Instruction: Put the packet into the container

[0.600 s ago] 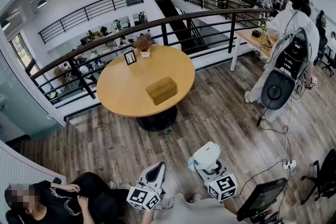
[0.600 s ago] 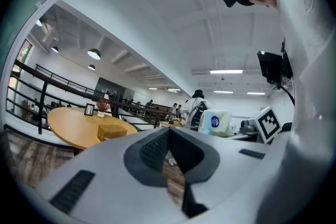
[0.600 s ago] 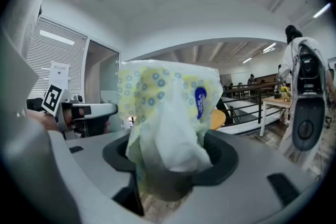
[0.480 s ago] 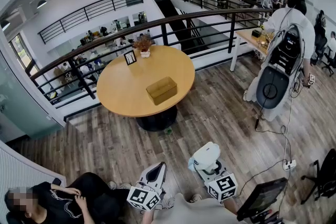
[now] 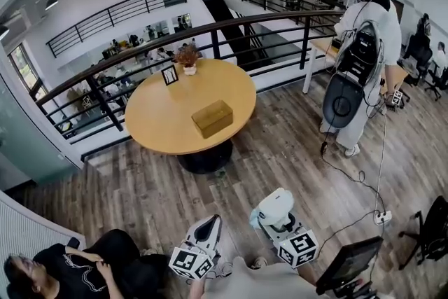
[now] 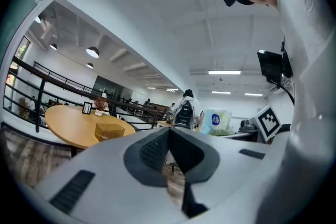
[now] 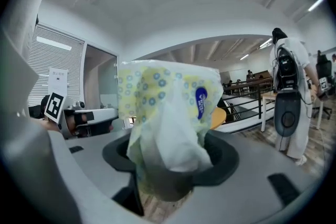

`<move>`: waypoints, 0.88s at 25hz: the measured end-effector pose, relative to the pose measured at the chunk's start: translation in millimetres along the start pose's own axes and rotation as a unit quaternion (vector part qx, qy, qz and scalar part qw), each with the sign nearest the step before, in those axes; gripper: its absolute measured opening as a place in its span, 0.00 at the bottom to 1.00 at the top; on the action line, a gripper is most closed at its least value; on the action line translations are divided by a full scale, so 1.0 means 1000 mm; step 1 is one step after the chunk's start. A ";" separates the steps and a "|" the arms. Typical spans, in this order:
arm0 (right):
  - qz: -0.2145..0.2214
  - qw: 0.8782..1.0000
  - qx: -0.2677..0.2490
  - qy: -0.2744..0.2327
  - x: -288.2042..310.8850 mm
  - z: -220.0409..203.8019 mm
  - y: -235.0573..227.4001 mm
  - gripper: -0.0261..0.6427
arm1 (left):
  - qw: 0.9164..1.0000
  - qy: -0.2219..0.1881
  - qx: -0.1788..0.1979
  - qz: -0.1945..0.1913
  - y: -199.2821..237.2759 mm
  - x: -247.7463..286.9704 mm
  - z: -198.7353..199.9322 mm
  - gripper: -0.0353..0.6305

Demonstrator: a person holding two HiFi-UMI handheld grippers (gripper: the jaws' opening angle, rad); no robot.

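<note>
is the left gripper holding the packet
No, the left gripper has its jaws shut together on nothing; the packet is clamped in the right gripper.

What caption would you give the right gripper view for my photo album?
Right gripper clamped on a soft, dotted packet, with a white-clad person standing beyond.

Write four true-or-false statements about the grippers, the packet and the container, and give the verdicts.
1. The right gripper is clamped on the packet. True.
2. The packet lies in the container. False: it is between the right gripper's jaws, away from the table.
3. The container stands on the round table. True.
4. The left gripper holds something too. False: its jaws are together with nothing between them.
</note>
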State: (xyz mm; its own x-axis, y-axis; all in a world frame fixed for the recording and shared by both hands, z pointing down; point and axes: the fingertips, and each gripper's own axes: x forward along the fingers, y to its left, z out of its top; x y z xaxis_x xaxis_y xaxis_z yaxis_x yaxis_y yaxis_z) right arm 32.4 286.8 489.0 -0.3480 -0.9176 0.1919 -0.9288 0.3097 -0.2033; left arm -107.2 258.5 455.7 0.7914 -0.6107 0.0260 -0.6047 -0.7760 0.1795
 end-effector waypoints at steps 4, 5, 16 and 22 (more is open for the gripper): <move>0.007 1.000 -0.010 0.013 -0.004 -0.002 0.001 0.42 | 1.000 0.000 -0.003 -0.002 -0.006 0.003 -0.003 0.06; 0.009 1.000 -0.016 0.015 -0.004 -0.002 0.001 0.42 | 1.000 -0.001 -0.004 -0.001 -0.007 0.003 -0.003 0.06; 0.038 0.998 -0.039 0.004 -0.022 0.007 -0.014 0.42 | 1.000 -0.004 0.006 0.010 -0.038 0.018 -0.004 0.06; 0.040 0.999 -0.031 0.013 -0.027 -0.001 -0.031 0.42 | 1.000 0.005 0.012 0.017 -0.048 0.027 -0.009 0.06</move>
State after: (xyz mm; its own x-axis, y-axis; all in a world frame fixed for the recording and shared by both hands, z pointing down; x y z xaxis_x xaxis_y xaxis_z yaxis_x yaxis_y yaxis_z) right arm 70.5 302.4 490.7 -0.4232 -0.8832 0.2019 -0.9040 0.3969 -0.1588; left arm -56.6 280.6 456.7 0.7705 -0.6361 0.0412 -0.6338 -0.7578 0.1549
